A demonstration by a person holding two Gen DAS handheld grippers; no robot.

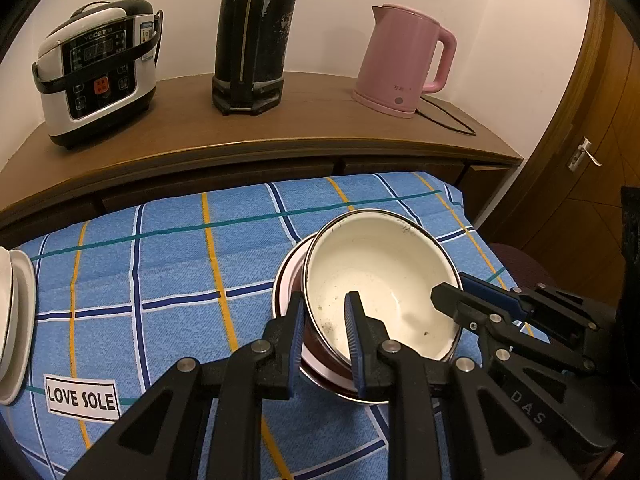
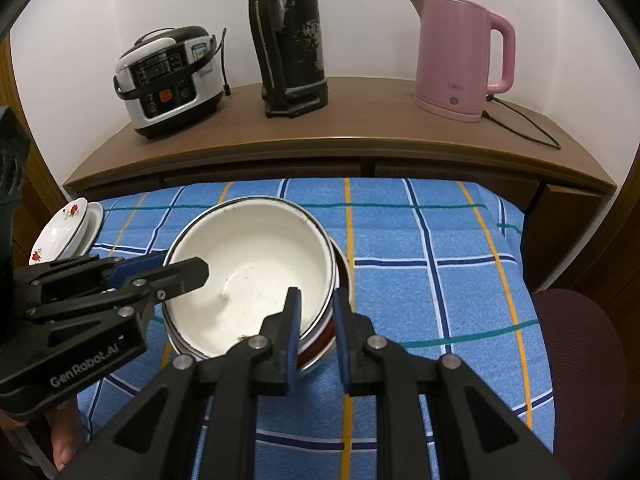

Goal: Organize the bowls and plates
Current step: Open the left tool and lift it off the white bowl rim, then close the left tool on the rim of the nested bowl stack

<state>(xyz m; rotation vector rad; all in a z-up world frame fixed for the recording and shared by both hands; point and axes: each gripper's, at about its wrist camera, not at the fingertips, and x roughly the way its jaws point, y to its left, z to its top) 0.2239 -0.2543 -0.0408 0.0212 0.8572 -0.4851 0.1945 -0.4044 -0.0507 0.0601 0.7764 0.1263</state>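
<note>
With both grippers clamped on the white bowl (image 1: 380, 280), left gripper (image 1: 324, 344) fingers straddle its near-left rim and right gripper (image 2: 316, 336) its near-right. Bowl sits tilted, probably nested, on the stack (image 2: 324, 344) on the checked cloth (image 2: 440, 240).

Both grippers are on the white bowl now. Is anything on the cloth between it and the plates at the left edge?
Nothing visible. The white bowl, clamped at its rim by the left gripper and right gripper, sits in a stack; bare blue checked cloth runs from there to the plates.
</note>
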